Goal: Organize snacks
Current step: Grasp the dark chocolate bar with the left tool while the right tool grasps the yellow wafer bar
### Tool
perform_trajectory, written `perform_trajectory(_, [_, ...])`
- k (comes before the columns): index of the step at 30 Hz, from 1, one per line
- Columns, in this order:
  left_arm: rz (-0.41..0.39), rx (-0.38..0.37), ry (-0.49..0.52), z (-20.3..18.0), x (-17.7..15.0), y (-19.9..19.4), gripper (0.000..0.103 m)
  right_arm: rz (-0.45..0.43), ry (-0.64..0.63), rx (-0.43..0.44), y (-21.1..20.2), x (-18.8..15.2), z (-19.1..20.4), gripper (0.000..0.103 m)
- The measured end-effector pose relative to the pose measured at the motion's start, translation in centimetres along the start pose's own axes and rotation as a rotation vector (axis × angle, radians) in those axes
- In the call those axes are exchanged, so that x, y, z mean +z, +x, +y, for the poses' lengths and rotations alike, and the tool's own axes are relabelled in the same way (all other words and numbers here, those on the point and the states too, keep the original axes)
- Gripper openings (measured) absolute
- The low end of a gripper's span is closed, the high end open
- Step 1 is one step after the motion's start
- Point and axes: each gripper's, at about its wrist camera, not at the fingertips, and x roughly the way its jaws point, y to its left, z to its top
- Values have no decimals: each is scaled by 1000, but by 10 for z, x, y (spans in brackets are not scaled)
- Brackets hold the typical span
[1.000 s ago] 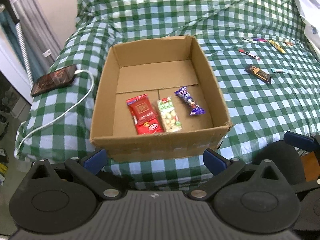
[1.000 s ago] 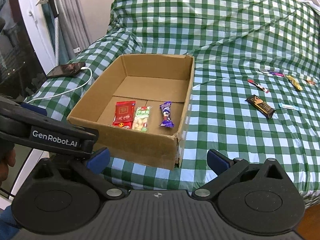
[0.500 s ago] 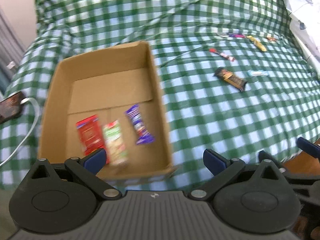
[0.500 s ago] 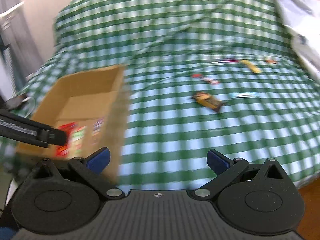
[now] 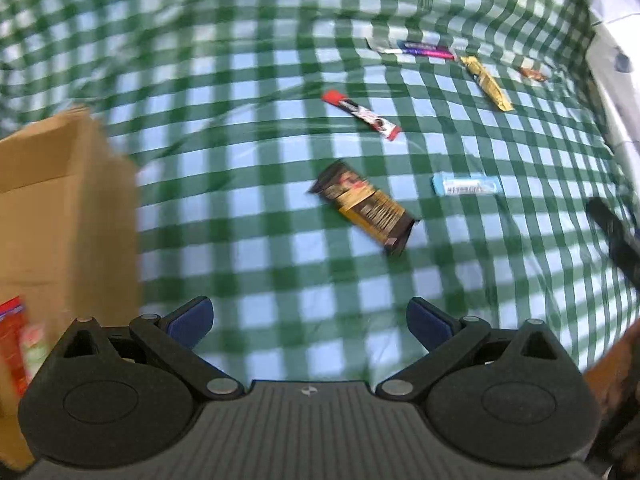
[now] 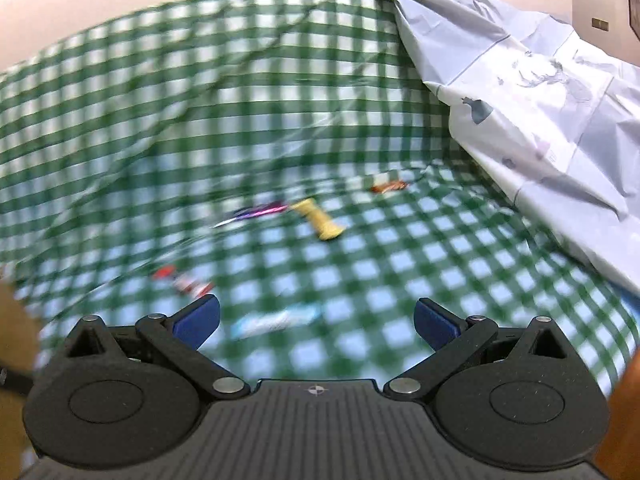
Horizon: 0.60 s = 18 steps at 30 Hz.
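While both views are smeared with motion, the left gripper (image 5: 308, 322) and the right gripper (image 6: 316, 322) clearly have their blue-tipped jaws spread wide with nothing between them, which I take as readiness to pick up a loose snack. At the near left stands the cardboard box (image 5: 68, 208), with a red packet (image 5: 12, 340) already inside. Beyond the left gripper, on the green checked cloth (image 5: 248, 216), lies the dark chocolate bar (image 5: 366, 204), its long axis slanting from far left to near right. Just right of it a pale blue sachet (image 5: 466, 185) lies crosswise. Farther off are a red-and-white stick (image 5: 362, 114), slanted likewise, a gold bar (image 5: 486, 83) and a purple wrapper (image 5: 424, 50).
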Motion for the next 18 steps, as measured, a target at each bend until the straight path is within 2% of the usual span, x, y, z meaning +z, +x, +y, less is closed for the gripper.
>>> perform_trajectory(4, [107,26,-53,-26,38,72,103,29,18,7,95,29,-28,102])
perform_trajectory(6, [166,10,-103,-32,53,105,103,57,26,13,145,41,-36,102])
perform_trajectory(9, [216,37,-123,-37,67,141,103,96,28,18,213,48,-41,102])
perform_trajectory(10, [227,45,-124,-36,70,151,103,100,15,7,231,49,-39,102])
perform_trajectory(13, [265,-37,-186,-26,77,167,103,101,-12,-8,280,54,-26,102])
perform_trajectory(18, [238,-31,-214,-25,72,165,103,168,-8,-21,345,57,-9,103])
